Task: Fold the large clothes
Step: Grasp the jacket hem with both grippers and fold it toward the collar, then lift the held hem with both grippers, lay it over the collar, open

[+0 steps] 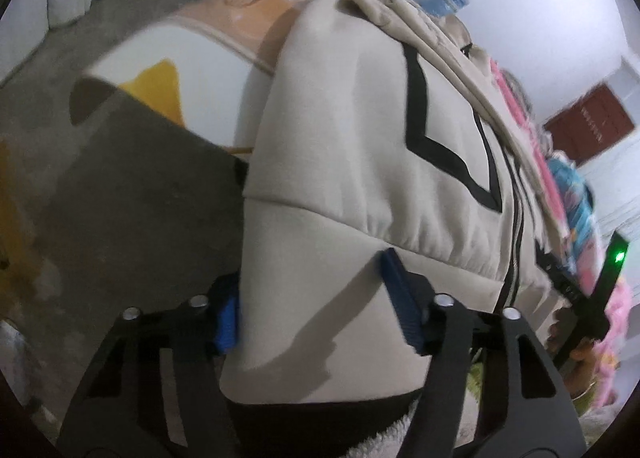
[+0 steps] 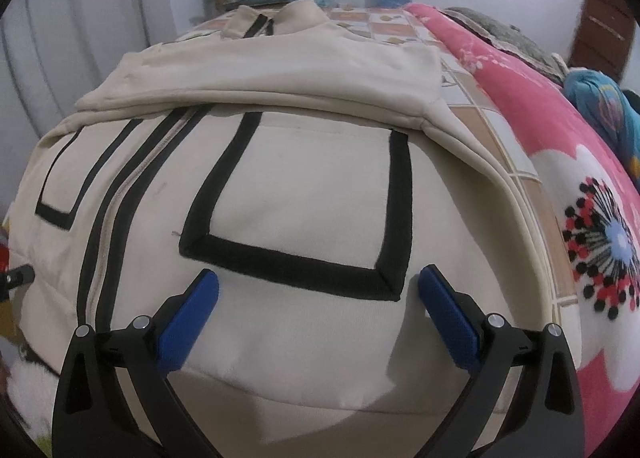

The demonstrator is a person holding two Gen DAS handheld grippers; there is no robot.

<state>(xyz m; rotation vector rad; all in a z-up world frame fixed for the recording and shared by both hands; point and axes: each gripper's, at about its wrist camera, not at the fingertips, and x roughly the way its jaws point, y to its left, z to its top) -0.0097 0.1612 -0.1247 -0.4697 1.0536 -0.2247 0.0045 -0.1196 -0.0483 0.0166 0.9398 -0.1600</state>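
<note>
Jacket (image 1: 360,162) hem lies between left gripper (image 1: 316,298) jaws, seemingly ungripped.

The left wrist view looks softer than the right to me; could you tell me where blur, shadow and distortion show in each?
Left wrist view: smeared all over, worst at the left edge; the left gripper throws a grey shadow on the cream jacket. Right wrist view: sharp, evenly lit, soft shadows under the right gripper. Both: fisheye bulge, dark corners.

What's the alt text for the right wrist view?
A cream jacket with black-outlined pockets and a zip lies flat on a tiled tabletop, sleeve folded across its chest. The open right gripper hovers over its hem, and a pink floral blanket lies alongside.
</note>
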